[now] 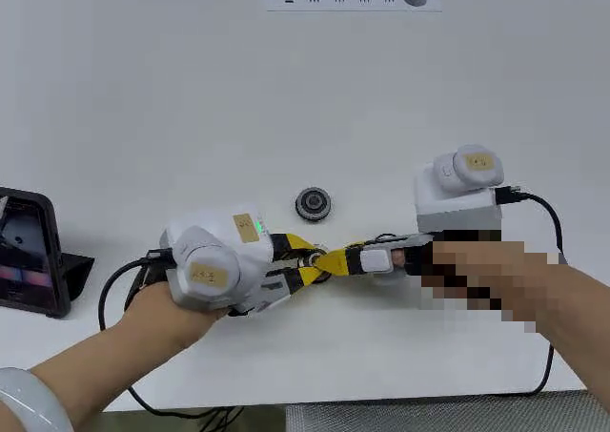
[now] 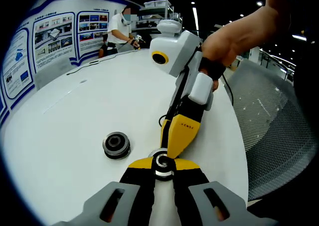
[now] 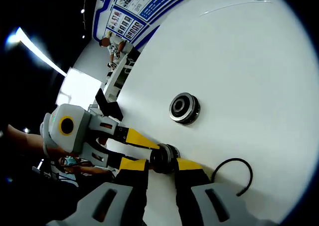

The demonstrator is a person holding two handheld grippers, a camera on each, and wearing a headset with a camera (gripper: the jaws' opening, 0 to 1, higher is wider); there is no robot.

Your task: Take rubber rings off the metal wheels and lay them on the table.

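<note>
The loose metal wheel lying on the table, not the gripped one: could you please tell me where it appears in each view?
Head view: loose metal wheel, near centre, above the gripped wheel.
Left gripper view: lower left of centre.
Right gripper view: just right of centre.
Shared landmark: the gripped wheel, close by in all three.

Bright, even light. Faint soft shadow under loose metal wheel (image 1: 313, 203). Lamp glare far behind it, fisheye edges warped.
</note>
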